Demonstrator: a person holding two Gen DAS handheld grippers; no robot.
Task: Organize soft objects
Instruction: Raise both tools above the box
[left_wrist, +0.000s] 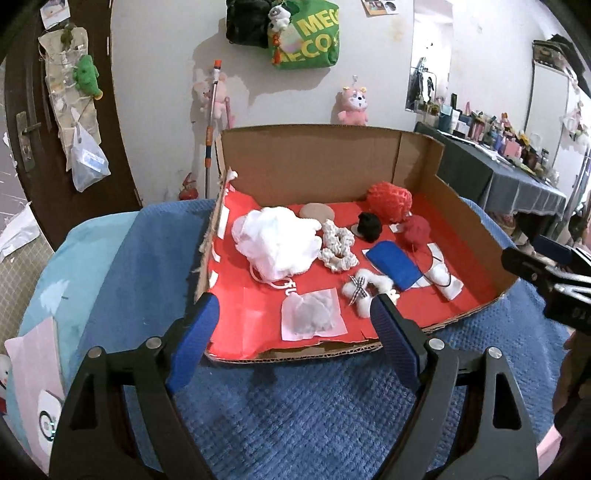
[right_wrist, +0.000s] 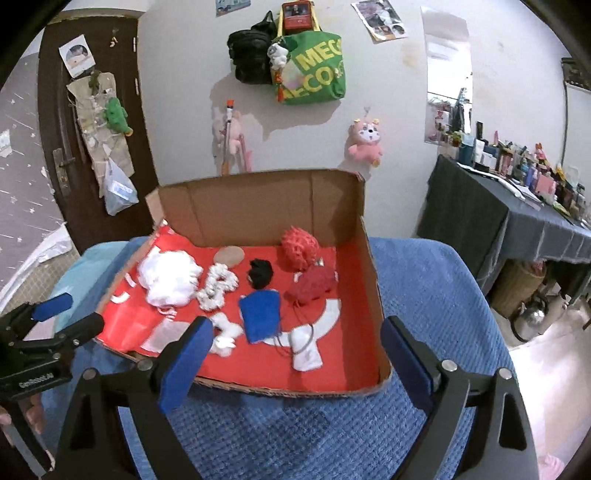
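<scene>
Approach step, by my judgement: the left hand-held gripper and right hand-held gripper hover released and empty before the cardboard tray holding the soft objects; next, pick one, perhaps the white mesh pouf

I see a rough corrugated cardboard box lined with matt red paper. It sits on a waffle-textured blue blanket.

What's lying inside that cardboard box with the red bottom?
In the cardboard box: a white fluffy bundle, cream scrunchie, black pom-pom, two red knitted balls, blue pouch, a bow-tied white puff. Whatever lies beneath them is hidden.
</scene>
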